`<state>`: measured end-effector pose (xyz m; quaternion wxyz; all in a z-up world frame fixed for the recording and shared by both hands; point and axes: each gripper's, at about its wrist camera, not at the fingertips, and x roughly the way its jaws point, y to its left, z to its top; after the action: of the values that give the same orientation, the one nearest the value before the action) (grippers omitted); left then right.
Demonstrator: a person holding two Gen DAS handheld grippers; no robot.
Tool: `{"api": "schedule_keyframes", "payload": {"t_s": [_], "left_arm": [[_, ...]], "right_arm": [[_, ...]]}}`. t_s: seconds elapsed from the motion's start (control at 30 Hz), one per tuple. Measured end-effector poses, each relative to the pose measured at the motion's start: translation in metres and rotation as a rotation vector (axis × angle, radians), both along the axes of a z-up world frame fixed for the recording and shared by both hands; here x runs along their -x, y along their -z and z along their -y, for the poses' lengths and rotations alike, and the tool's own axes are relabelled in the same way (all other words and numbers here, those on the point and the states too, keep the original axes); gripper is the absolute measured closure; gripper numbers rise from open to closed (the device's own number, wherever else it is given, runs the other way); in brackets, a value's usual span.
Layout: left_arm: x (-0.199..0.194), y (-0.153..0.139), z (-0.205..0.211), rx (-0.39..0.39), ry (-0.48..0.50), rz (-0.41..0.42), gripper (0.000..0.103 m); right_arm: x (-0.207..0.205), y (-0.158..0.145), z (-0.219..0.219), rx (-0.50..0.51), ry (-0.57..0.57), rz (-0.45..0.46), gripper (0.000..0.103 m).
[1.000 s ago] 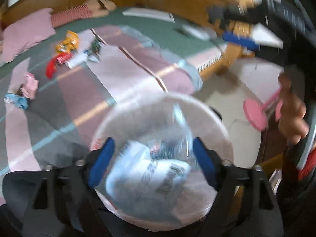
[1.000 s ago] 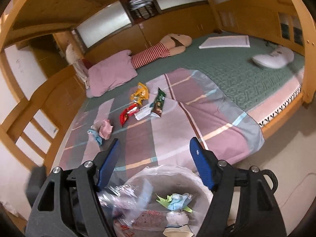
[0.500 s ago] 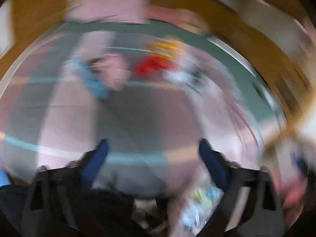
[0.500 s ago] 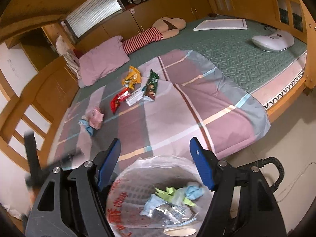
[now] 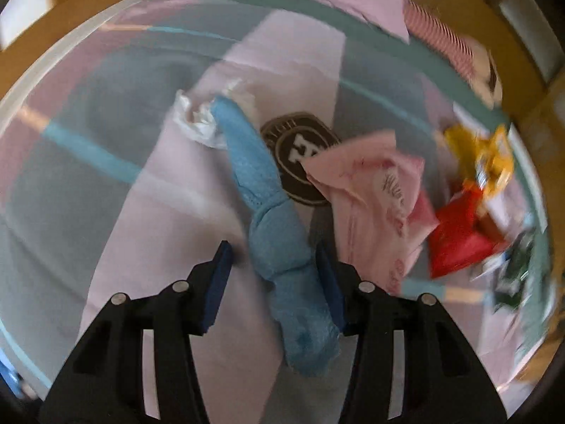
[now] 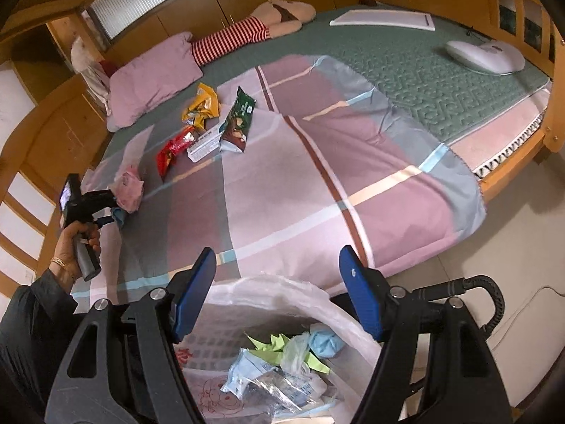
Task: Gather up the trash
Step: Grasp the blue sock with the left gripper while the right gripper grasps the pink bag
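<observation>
Bedroom, checked quilt (image 6: pixel 317 183) on bed. Nearest: bag-lined bin (image 6: pixel 275 349) already holds scraps, right claw (image 6: pixel 279 296) spread empty above it. Left claw (image 5: pixel 272 282) closing around crumpled blue tissue (image 5: pixel 282 240), not yet pinched. Farther: pink packet (image 5: pixel 374 205), red wrapper (image 6: pixel 173 148), yellow wrapper (image 6: pixel 201 106), green wrapper (image 6: pixel 236 120) uncollected.

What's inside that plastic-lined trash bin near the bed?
Inside the trash bin lie a blue wad, folded green paper and crumpled clear wrappers. Whatever sits beneath that pile is covered, and the right tool blocks part of the rim.
</observation>
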<state>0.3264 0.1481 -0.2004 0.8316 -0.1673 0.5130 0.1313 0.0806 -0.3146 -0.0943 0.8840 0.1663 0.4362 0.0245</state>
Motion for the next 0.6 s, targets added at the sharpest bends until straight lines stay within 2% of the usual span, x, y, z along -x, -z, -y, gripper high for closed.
{"api": "schedule_keyframes", "payload": {"t_s": [0.03,0.1,0.2,0.3,0.4,0.5,0.6], "left_arm": [[-0.001,0.001,0.002,-0.022,0.010,0.004,0.054],[-0.001,0.001,-0.001,-0.039,0.017,0.006,0.075],[0.012,-0.018,-0.009,-0.010,-0.029,0.068,0.075],[0.052,-0.062,-0.009,-0.085,-0.102,0.207,0.075],[0.092,-0.081,-0.005,-0.126,-0.192,0.285,0.075],[0.127,-0.077,0.005,-0.144,-0.254,0.298,0.075],[0.148,-0.071,0.005,-0.125,-0.293,0.285,0.075]], "right_arm": [[-0.006,0.001,-0.004,-0.010,-0.008,0.001,0.032],[-0.019,0.002,-0.017,-0.025,-0.031,0.001,0.032],[-0.040,-0.001,-0.038,-0.043,-0.077,0.014,0.032],[-0.073,-0.003,-0.074,-0.049,-0.158,0.043,0.032],[-0.114,-0.002,-0.125,-0.040,-0.255,0.072,0.032],[-0.160,0.007,-0.189,-0.069,-0.370,0.059,0.032],[-0.205,0.022,-0.255,0.010,-0.436,0.041,0.032]]}}
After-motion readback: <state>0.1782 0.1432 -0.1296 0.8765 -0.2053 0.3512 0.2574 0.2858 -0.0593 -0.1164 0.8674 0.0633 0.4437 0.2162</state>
